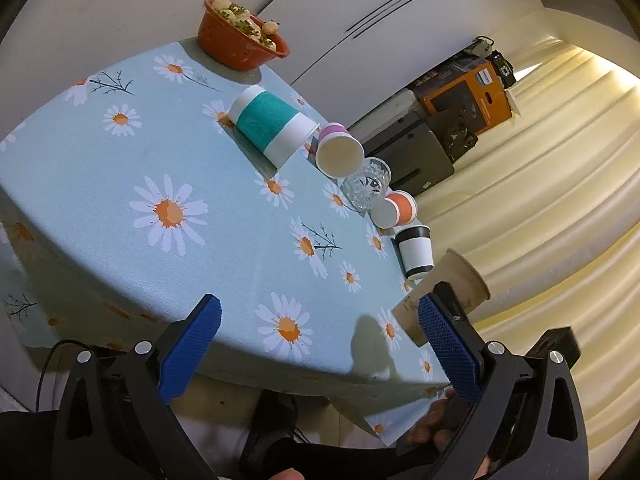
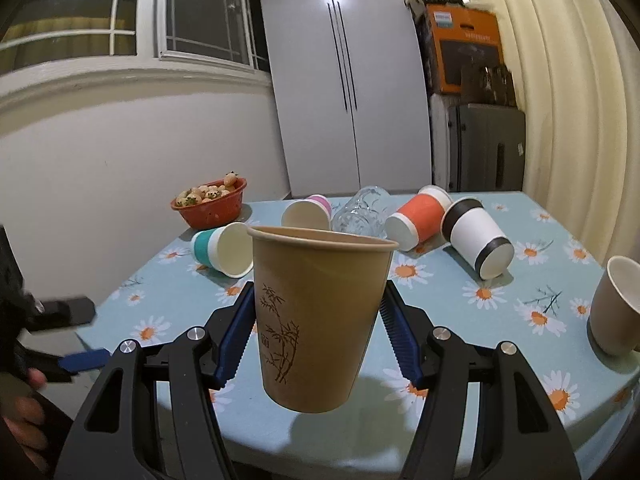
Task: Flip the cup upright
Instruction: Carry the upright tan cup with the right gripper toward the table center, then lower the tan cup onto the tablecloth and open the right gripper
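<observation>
Right gripper (image 2: 316, 332) clamps tan bamboo-print paper cup (image 2: 320, 316) upright, off daisy-print tablecloth (image 2: 440, 300); left gripper (image 1: 320, 344) gapes empty; only left cam shows cup at 3 o'clock.

Black-framed tongs (image 2: 316, 336) carry ribbed blue pads (image 1: 192, 348), silver screws (image 2: 196, 333), and black cables.

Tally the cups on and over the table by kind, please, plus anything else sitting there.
Paper cups lying on their side: 4 (teal, pink, orange, black-banded)
Paper cups upright: 2 (brown bamboo-print cup in the right gripper, plain brown cup)
Glass tumblers on their side: 1
Red bowls: 1
Total: 8
</observation>
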`<state>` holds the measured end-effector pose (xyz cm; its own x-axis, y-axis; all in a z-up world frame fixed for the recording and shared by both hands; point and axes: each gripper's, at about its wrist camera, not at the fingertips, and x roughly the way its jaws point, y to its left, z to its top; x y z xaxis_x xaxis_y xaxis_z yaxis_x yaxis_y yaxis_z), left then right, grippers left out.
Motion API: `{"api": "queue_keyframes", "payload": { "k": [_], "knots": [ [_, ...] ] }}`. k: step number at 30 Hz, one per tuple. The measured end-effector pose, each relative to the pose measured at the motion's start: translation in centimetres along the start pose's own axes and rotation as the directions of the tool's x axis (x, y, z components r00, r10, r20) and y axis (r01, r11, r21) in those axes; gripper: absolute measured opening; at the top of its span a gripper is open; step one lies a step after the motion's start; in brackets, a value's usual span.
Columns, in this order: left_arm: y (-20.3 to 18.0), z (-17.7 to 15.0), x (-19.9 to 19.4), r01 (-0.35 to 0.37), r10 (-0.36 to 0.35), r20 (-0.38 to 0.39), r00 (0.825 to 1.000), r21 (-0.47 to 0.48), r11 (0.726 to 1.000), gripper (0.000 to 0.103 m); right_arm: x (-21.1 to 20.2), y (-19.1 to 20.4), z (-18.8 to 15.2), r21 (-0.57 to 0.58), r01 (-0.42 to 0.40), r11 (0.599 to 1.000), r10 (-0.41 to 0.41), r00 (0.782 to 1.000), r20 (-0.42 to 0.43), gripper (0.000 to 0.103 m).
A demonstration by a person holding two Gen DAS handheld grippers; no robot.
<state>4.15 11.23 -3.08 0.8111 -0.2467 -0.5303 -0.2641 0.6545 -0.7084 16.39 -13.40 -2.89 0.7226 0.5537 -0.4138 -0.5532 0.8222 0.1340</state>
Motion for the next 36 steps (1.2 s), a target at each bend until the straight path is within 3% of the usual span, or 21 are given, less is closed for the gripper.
{"api": "queue_keyframes", "payload": {
  "k": [7,17,36],
  "knots": [
    [0.0,-0.2,-0.2,0.002,-0.002,0.010,1.000,-0.002,1.000,0.096,1.8,0.6,-2.5,-0.094,0.045,0.995,-0.042,0.998,0.040,0.062],
    [0.0,-0.3,-0.3,0.012,-0.012,0.016,1.000,0.001,1.000,0.096,3.2,0.0,-3.4,-0.116,0.107,0.987,-0.095,0.990,0.104,0.062],
    [-0.2,-0.3,-0.5,0.017,-0.017,0.027,0.999,-0.002,1.000,0.096,3.8,1.1,-4.7,-0.175,0.122,0.977,-0.108,0.990,0.086,0.062]
  ]
}}
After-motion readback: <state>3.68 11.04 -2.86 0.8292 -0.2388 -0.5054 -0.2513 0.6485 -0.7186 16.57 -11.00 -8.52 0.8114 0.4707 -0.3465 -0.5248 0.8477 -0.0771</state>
